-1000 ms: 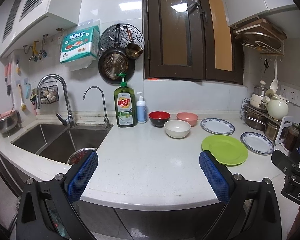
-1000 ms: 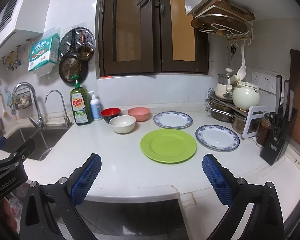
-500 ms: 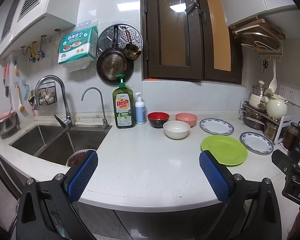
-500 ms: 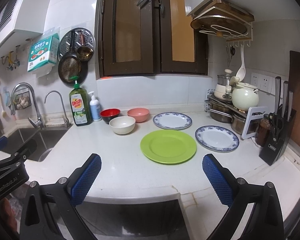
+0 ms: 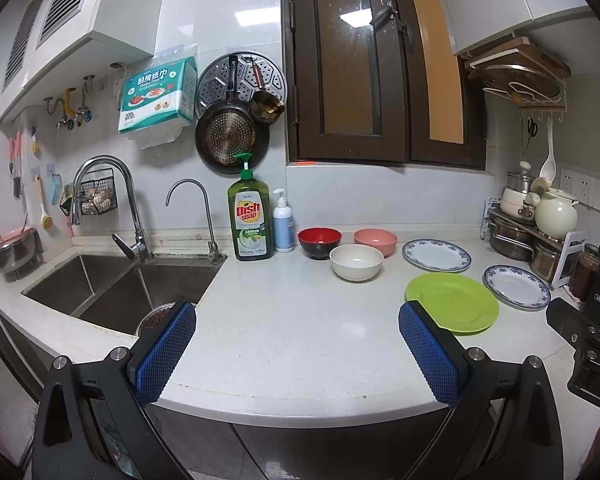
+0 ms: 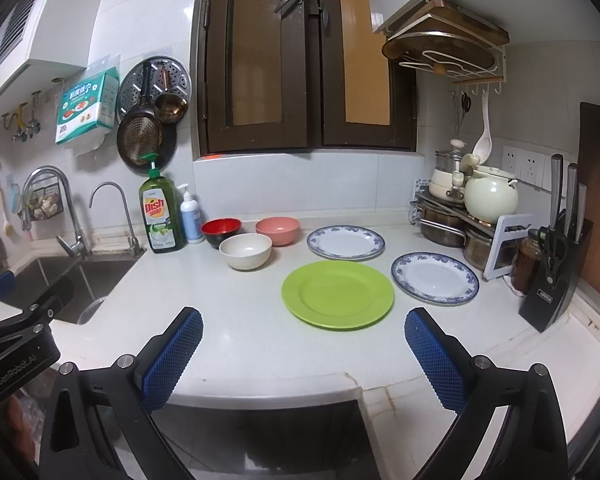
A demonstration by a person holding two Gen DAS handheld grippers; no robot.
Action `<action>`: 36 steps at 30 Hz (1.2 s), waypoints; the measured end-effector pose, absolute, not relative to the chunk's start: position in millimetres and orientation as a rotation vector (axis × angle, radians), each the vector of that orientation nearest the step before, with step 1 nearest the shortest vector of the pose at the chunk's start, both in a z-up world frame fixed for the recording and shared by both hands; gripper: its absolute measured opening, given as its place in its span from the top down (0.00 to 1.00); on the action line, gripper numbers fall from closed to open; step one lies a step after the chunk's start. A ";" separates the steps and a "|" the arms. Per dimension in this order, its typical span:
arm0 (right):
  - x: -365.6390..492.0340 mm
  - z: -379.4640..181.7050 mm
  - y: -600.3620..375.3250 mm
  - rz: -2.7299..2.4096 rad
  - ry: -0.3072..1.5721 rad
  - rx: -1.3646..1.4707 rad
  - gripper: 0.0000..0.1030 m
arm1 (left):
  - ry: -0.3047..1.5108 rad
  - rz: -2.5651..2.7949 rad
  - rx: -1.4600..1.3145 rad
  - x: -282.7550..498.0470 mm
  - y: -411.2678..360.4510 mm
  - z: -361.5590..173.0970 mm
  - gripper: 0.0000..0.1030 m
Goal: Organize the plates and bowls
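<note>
On the white counter a green plate (image 6: 337, 294) lies nearest me, with two blue-rimmed white plates behind it: one at the back (image 6: 345, 242), one to the right (image 6: 435, 278). A cream bowl (image 6: 245, 251), a red-and-black bowl (image 6: 221, 231) and a pink bowl (image 6: 277, 231) stand to the left of the plates. In the left wrist view I see the green plate (image 5: 452, 302), cream bowl (image 5: 356, 262), red bowl (image 5: 319, 242) and pink bowl (image 5: 375, 241). My left gripper (image 5: 296, 344) and right gripper (image 6: 302, 350) are both open and empty, above the counter's front edge.
A sink (image 5: 112, 288) with two taps is at the left. A dish soap bottle (image 5: 251, 216) and a pump bottle (image 5: 283, 224) stand by the wall. A pot rack (image 6: 468, 224) and a knife block (image 6: 556, 280) fill the right corner.
Both grippers have shifted slightly; the view has drifted a little. Nothing on the counter has moved and both grippers stay open.
</note>
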State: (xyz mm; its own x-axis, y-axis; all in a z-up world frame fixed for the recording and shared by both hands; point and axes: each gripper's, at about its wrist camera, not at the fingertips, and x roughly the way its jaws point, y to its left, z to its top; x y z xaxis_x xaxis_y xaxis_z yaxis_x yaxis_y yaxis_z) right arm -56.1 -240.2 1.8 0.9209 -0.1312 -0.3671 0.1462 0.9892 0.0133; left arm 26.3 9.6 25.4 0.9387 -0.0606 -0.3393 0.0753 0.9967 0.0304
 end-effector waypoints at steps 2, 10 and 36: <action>-57.0 1.5 -240.0 -0.141 0.374 0.039 0.01 | 0.345 -0.069 0.041 26.5 10.1 25.4 0.00; -56.8 3.6 -240.1 -0.141 0.370 0.038 0.01 | 0.346 -0.069 0.042 26.1 9.5 24.8 0.00; -35.2 -22.0 -297.1 -0.085 0.441 0.120 0.01 | 0.434 -0.076 0.099 60.2 -55.7 11.3 0.00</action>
State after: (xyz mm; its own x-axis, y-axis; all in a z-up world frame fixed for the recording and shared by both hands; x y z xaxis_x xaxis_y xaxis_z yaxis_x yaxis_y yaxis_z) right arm -35.2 -297.1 -22.0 0.9011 -0.0560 -0.4300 0.1081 0.9893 0.0977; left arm 60.2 -55.7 11.3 0.9047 -0.0521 -0.4228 0.0942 0.9924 0.0792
